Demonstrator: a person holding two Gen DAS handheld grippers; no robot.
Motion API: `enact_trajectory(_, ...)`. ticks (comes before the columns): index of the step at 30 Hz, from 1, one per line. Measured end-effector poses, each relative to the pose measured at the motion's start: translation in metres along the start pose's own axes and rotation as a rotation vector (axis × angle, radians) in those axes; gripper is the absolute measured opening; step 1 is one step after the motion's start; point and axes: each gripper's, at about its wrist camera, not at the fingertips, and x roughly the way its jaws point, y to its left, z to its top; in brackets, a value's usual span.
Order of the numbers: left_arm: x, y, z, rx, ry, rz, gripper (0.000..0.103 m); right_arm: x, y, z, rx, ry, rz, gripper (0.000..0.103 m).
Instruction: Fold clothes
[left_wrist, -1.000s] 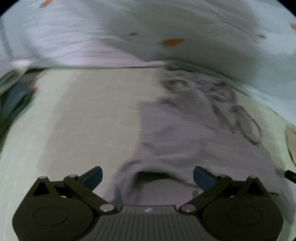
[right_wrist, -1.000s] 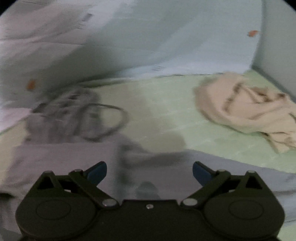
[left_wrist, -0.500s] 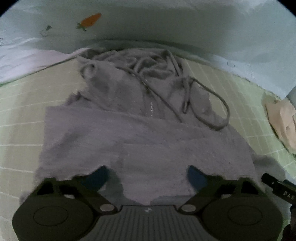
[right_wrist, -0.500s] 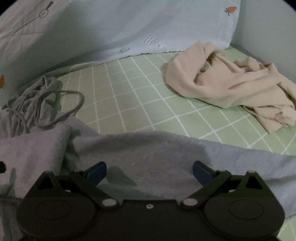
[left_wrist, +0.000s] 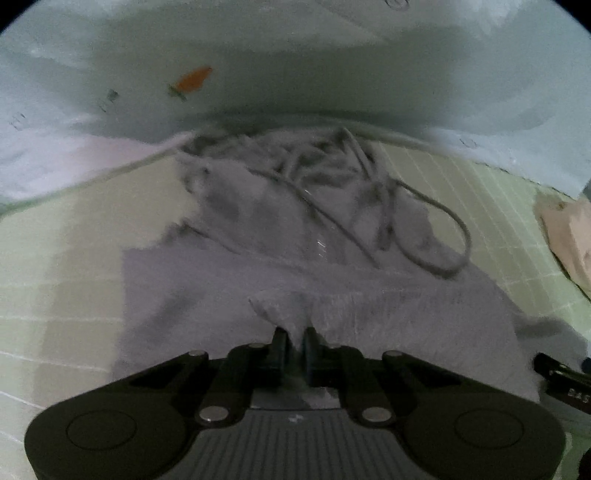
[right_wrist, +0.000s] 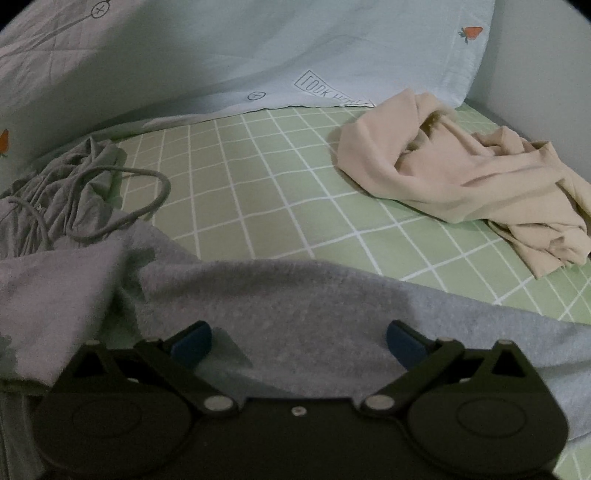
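Pinching grey hoodie (left_wrist: 332, 291) hem, left gripper (left_wrist: 293, 341) closed; garment runs away toward pillow (left_wrist: 295, 55). Right gripper (right_wrist: 298, 338) spread wide over the sleeve, holding nothing.

Bare sheet (right_wrist: 258, 192) between hoodie (right_wrist: 258, 302) and beige garment (right_wrist: 461, 184) — open passage

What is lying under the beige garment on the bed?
The beige garment lies crumpled on the green checked sheet, which shows all around it. Whether anything else sits beneath it cannot be seen, because the cloth covers that spot.
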Motion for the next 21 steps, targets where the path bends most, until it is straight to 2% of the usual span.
enact_trajectory(5,-0.007,0.032,0.007,-0.019,-0.016,0.106,0.011,0.000,0.002,-0.001,0.000,-0.004,-0.004,0.103)
enact_trajectory(10,0.008,0.060,0.004,-0.054,0.076,0.195,0.037,0.001,0.001,-0.001,0.000,0.000,-0.001,0.103)
enact_trajectory(11,0.008,0.063,0.003,-0.057,0.083,0.205,0.049,0.001,0.001,-0.001,0.001,0.003,0.000,0.103)
enact_trajectory(12,0.008,0.065,0.002,-0.059,0.087,0.209,0.061,0.000,0.000,-0.001,0.002,0.006,0.002,0.103)
enact_trajectory(14,0.003,0.066,0.002,-0.063,0.082,0.199,0.071,0.000,-0.001,0.000,0.007,0.012,0.008,0.103)
enact_trajectory(18,-0.008,0.055,0.000,-0.041,0.076,0.177,0.079,-0.005,-0.010,-0.001,0.043,0.014,0.022,0.103)
enact_trajectory(21,-0.018,0.042,-0.001,-0.023,0.061,0.156,0.081,-0.013,-0.028,-0.002,0.073,0.000,0.004,0.103)
